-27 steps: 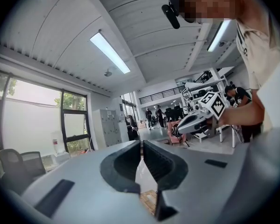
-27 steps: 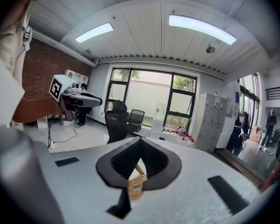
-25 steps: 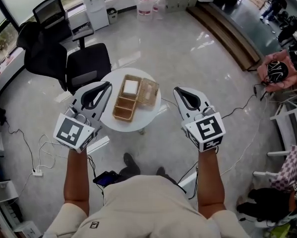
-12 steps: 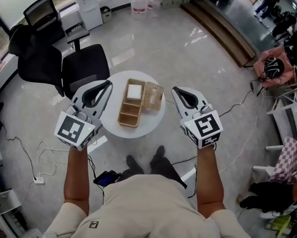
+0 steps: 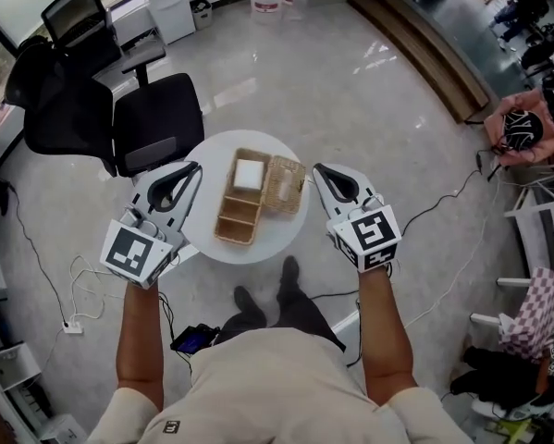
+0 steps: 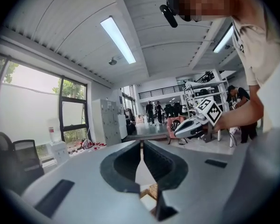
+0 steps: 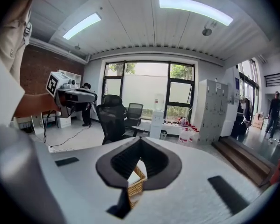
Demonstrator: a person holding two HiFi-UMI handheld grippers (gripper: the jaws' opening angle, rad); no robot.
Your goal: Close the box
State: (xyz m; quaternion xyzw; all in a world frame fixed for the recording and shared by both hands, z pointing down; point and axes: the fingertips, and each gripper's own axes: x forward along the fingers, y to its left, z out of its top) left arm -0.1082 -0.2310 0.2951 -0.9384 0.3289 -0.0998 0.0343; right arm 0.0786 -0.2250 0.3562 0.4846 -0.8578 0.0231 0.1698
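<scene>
Reference: round white table (image 5: 277,234).

Wicker box (image 5: 232,213) at table centre, open. Long axis near-to-far from the person, far end leaning slightly right; short ends toward the table's near and far rims. Split along that axis into compartments, with a white block (image 5: 249,172) in the far one. Woven lid (image 5: 284,185) flat on the table, against the far half of the box's right long side and parallel to it.

Left gripper (image 5: 196,166) above the table's left rim, pointing toward the far side. Fingers pressed together, nothing between.

Right gripper (image 5: 316,168) just outside the table's right rim, pointing likewise. Fingers closed, gripping nothing.

Both clear of box and lid. Wicker visible low in each gripper view, beneath the closed tips.

Black office chair (image 5: 152,123) beyond the table's far-left rim.
</scene>
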